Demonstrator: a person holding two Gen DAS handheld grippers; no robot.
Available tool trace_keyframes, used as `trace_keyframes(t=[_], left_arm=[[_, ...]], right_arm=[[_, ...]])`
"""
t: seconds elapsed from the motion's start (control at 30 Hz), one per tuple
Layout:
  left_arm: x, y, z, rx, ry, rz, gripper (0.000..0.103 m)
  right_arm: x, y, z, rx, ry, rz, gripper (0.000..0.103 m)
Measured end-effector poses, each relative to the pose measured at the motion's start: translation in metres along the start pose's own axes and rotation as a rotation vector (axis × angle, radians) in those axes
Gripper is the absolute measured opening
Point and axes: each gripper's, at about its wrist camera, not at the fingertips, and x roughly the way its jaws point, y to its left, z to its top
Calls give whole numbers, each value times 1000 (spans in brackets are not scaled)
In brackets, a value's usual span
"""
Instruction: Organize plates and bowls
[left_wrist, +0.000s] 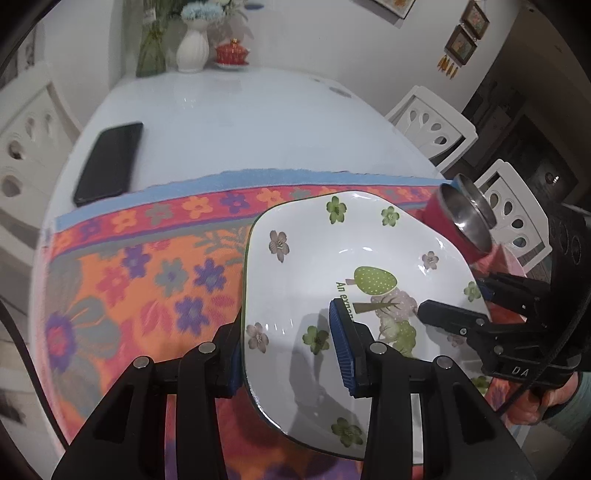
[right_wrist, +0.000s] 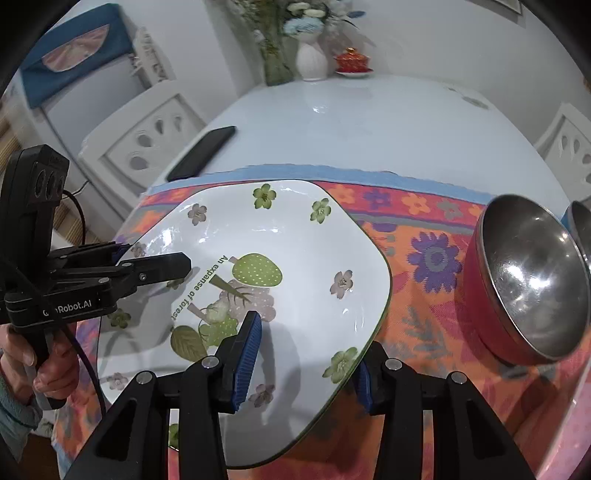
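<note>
We carry two black plastic two-finger grippers, the left gripper (left_wrist: 291, 354) and the right gripper (right_wrist: 306, 363), each with ribbed blue rubber pads (right_wrist: 247, 360) and round silver screws (left_wrist: 377, 348) on the linkages. White lettering marks each body, a black cable (right_wrist: 86, 354) trails near the left one, and teal knitted sleeves (right_wrist: 16, 413) cover our wrists.

Black phone (left_wrist: 109, 162) on white table (left_wrist: 236, 122), vases (left_wrist: 192, 48) beyond.

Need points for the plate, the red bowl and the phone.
plate (right_wrist: 314, 243): right wrist view, bare white patch of its well.
red bowl (right_wrist: 480, 295): right wrist view, red outer wall.
phone (left_wrist: 109, 162): left wrist view, middle of its black face.
</note>
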Motion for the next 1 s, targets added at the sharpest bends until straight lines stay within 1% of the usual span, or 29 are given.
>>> trace_keyframes(t=[0.23, 0.37, 0.53, 0.77, 1.0], left_arm=[[-64, -26, -26, -8, -69, 25, 36], [-95, -43, -46, -21, -97, 46, 36], [-127, -65, -81, -33, -118, 72, 36], [-146, -91, -134, -76, -98, 88, 36], [-141, -110, -185, -118, -35, 91, 36]], right_arm=[[-57, 29, -19, -35, -34, 30, 43], [-89, 45, -42, -46, -39, 60, 43], [-124, 65, -75, -78, -43, 74, 43], [-156, 80, -129, -119, 3, 105, 43], [-160, 75, -185, -122, 101, 137, 43]])
